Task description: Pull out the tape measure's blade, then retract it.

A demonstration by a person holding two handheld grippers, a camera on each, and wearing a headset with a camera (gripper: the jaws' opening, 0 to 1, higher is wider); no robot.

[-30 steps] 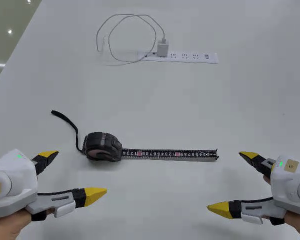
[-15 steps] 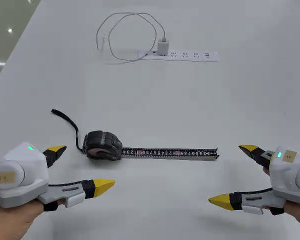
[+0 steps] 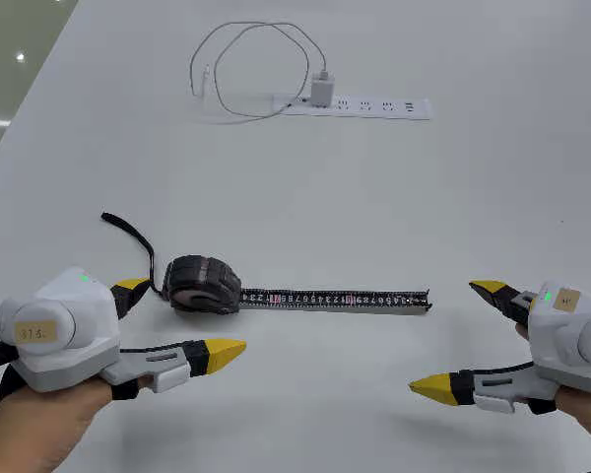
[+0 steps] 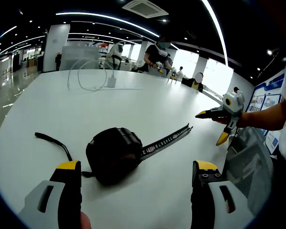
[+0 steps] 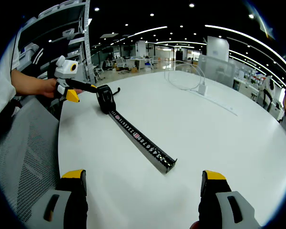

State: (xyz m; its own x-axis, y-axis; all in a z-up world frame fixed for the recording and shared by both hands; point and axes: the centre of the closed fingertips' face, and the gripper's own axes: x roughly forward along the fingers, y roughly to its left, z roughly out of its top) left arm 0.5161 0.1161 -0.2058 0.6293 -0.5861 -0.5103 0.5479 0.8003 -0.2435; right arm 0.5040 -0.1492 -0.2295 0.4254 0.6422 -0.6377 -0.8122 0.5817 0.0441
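Flanking the tape measure (image 3: 202, 286), its blade (image 3: 335, 300) drawn out across the desk (image 3: 374, 197), left tongs (image 3: 184, 315) and right tongs (image 3: 451, 336) gape, holding nothing.

— Finishes?
— I see the tape measure case (image 3: 202, 285) matt black, rubbery-looking. Left of it, a black cloth-like strap (image 3: 128, 235).
— Right of it?
— The blade (image 3: 335, 301), dark, slightly shiny. Under the case, I see a smooth white table (image 3: 394, 197), faintly glossy.
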